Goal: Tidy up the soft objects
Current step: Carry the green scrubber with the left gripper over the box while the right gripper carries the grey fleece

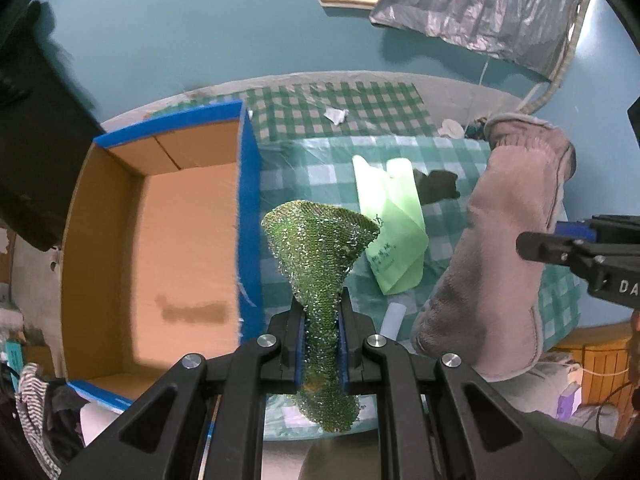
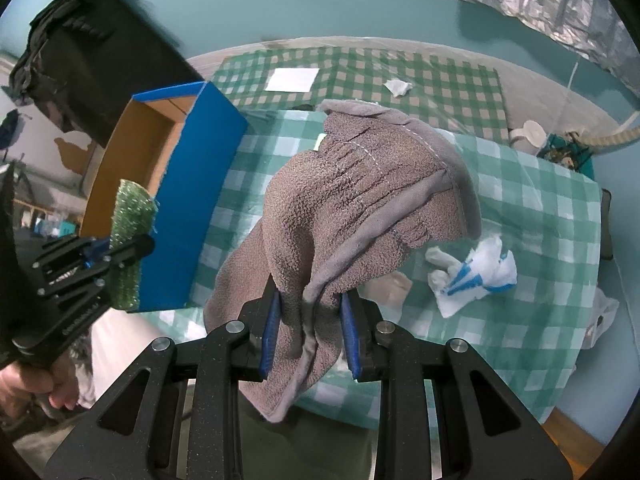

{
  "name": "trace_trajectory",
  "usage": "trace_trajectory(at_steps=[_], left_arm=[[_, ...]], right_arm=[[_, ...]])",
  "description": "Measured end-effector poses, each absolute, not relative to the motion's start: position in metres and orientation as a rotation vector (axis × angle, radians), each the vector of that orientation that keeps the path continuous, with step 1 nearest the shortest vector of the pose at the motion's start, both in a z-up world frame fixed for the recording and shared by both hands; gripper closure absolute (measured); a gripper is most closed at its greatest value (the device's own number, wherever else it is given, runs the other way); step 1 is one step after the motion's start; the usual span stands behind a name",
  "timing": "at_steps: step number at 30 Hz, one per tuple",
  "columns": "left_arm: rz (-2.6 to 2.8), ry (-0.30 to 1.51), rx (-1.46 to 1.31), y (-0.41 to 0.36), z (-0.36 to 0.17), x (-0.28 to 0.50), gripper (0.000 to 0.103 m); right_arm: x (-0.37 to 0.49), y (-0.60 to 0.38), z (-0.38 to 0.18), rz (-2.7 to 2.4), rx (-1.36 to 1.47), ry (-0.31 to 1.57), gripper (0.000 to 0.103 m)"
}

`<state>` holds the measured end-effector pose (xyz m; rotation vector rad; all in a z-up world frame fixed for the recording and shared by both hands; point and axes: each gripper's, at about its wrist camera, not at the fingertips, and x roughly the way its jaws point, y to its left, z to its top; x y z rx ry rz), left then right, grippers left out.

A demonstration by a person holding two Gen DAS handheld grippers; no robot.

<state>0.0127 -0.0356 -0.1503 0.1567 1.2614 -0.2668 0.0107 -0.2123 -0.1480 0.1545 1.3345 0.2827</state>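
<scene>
My left gripper (image 1: 322, 320) is shut on a glittery green mesh scrubber (image 1: 320, 248), which hangs above the checked tablecloth just right of the blue-walled cardboard box (image 1: 248, 200). My right gripper (image 2: 310, 316) is shut on a bunched grey towel (image 2: 360, 192) lifted over the table. In the left wrist view the grey towel (image 1: 500, 260) hangs at the right with the right gripper (image 1: 560, 252) on it. In the right wrist view the left gripper (image 2: 116, 252) holds the green scrubber (image 2: 130, 232) at the left, beside the box (image 2: 200, 184).
A pale green plastic bag (image 1: 394, 232) and a small white roll (image 1: 394, 318) lie on the green checked tablecloth (image 1: 312, 168). A crumpled white and blue wrapper (image 2: 472, 276), a white paper sheet (image 2: 292, 79) and a crumpled tissue (image 2: 398, 87) lie there too. A hand (image 2: 36, 384) grips the left tool.
</scene>
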Motion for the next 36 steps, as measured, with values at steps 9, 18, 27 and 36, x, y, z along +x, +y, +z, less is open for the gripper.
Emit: trace_trajectory(at_steps=[9,18,27,36], left_arm=[[-0.216,1.247,0.113,-0.006,-0.134,0.018,0.090],[-0.156,1.245,0.063,0.029,-0.129,0.020,0.090],[-0.106,1.238,0.030,0.062,-0.128,0.024,0.090],[-0.063,1.232,0.008,0.092,-0.130,0.031,0.090]], right_arm=[[0.022,-0.186,-0.136,0.329,0.132,1.310,0.077],[0.037,-0.152,-0.126,0.382,0.099,1.293,0.077],[0.055,-0.110,-0.114,0.449,0.058,1.274,0.077],[0.077,-0.066,-0.111,0.513,0.015,1.260,0.077]])
